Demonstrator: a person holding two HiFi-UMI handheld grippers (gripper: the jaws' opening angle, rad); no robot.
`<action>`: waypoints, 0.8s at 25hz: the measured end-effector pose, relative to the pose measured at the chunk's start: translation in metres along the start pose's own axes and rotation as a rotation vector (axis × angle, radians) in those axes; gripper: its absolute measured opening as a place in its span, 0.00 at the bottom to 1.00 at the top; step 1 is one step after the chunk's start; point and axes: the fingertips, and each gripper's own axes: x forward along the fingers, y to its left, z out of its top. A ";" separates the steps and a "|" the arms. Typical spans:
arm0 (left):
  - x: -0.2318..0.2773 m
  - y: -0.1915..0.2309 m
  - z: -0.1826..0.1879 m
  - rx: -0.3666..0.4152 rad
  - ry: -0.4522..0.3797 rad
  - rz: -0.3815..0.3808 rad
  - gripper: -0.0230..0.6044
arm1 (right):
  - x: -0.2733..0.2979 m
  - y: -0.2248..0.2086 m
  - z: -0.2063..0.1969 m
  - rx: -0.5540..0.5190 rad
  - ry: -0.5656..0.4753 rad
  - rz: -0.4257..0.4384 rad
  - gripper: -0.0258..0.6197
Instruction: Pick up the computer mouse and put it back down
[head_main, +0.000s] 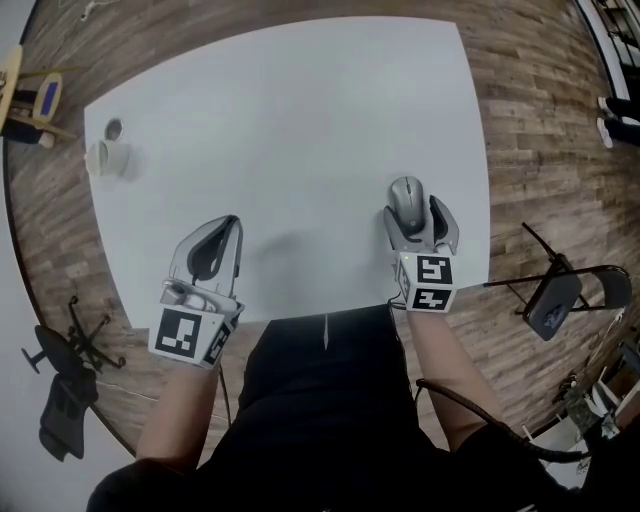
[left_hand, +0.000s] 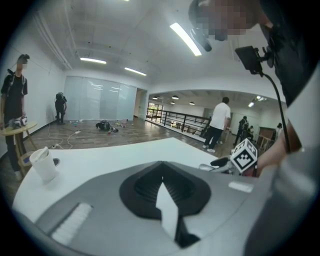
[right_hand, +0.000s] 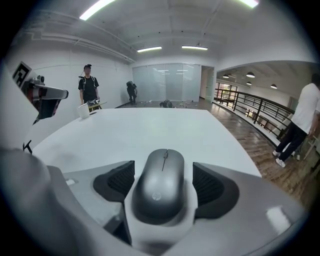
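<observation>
The grey oval plastic computer mouse (right_hand: 159, 187) lies lengthwise between my right gripper's (right_hand: 162, 176) wide-open, unclamped jaws near the white table's (head_main: 300, 100) right edge; my left gripper (head_main: 232, 226) is closed, empty.

The only mark that can be read is a small round "hp" logo on the back of the grey computer mouse (right_hand: 159, 187), behind its scroll wheel (right_hand: 165, 156). The black-and-white square patterns on the marker cubes (head_main: 430, 283) carry no letters or numbers.
</observation>
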 end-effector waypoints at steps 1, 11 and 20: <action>-0.002 0.000 0.001 -0.002 -0.004 0.002 0.04 | -0.001 -0.002 0.001 0.002 -0.004 -0.005 0.60; -0.007 0.005 0.042 0.029 -0.102 0.007 0.04 | -0.019 -0.012 0.036 0.034 -0.081 -0.027 0.60; -0.021 0.008 0.084 0.067 -0.204 0.020 0.04 | -0.042 -0.017 0.076 -0.014 -0.167 -0.029 0.59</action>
